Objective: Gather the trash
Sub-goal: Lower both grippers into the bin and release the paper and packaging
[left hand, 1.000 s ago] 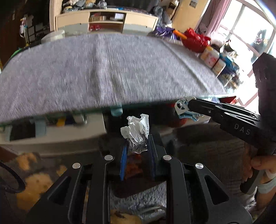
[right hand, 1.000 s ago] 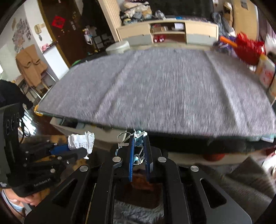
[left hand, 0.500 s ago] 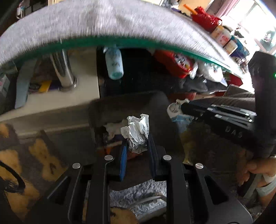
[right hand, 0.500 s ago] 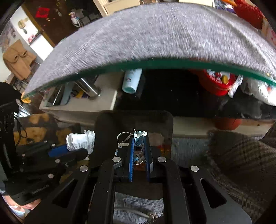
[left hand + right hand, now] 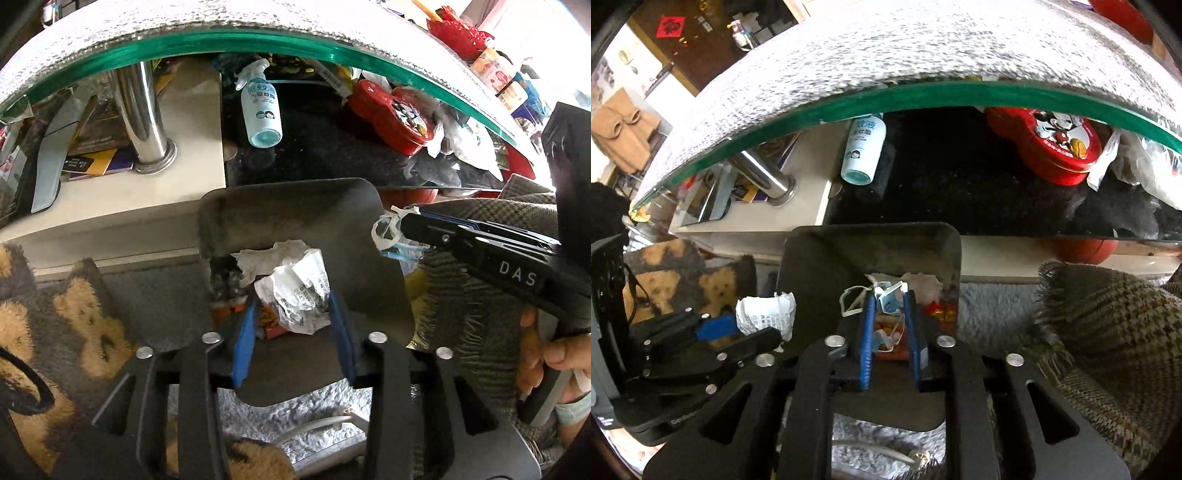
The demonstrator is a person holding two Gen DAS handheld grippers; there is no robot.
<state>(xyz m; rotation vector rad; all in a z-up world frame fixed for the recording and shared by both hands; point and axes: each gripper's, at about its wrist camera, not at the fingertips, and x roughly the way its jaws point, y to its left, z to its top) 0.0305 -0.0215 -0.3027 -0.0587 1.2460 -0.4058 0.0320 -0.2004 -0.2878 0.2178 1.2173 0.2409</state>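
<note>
Left wrist view: my left gripper (image 5: 293, 314) jaws have just been opening, crumpled receipt (image 5: 299, 295) loose between them over the dark bin (image 5: 295, 218); right gripper (image 5: 889, 325) likewise easing off its plastic scrap (image 5: 886, 301)

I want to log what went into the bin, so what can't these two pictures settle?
- Left wrist view: whether the crumpled receipt has dropped free; the left gripper jaws have just been opening around it.
- Both views: the dark bin contents, covered by that trash and the fingers.
- Right wrist view: what the plastic scrap in the opening right gripper is; too tangled.
</note>
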